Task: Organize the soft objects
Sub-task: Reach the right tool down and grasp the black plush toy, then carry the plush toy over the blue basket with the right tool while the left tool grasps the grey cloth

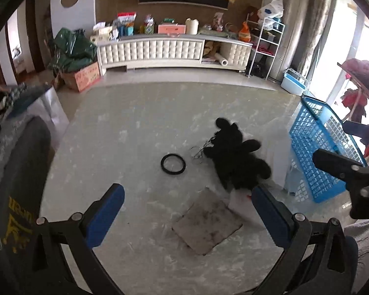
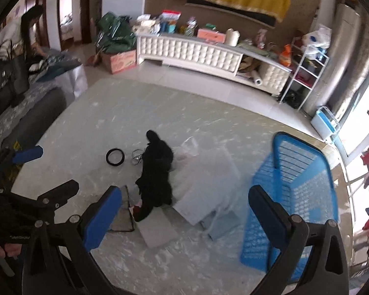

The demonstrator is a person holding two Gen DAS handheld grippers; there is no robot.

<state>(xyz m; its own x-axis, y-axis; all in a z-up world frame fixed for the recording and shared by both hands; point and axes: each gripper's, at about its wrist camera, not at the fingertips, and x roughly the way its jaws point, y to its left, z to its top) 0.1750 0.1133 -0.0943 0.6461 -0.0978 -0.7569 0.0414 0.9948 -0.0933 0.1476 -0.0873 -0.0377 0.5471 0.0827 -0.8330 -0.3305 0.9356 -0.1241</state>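
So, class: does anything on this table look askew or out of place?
Yes. The blue basket lies tipped on its side rather than upright, nothing visible inside it, while the black plush toy sprawls loose across pale folded cloth. Both grippers hover open.

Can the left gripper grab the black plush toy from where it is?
Probably yes. The left gripper is open, and the toy lies on the table just ahead, slightly right, with nothing between them.

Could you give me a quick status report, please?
Left gripper and right gripper open, empty. Black plush toy lies on table beside blue basket. Black ring nearby.
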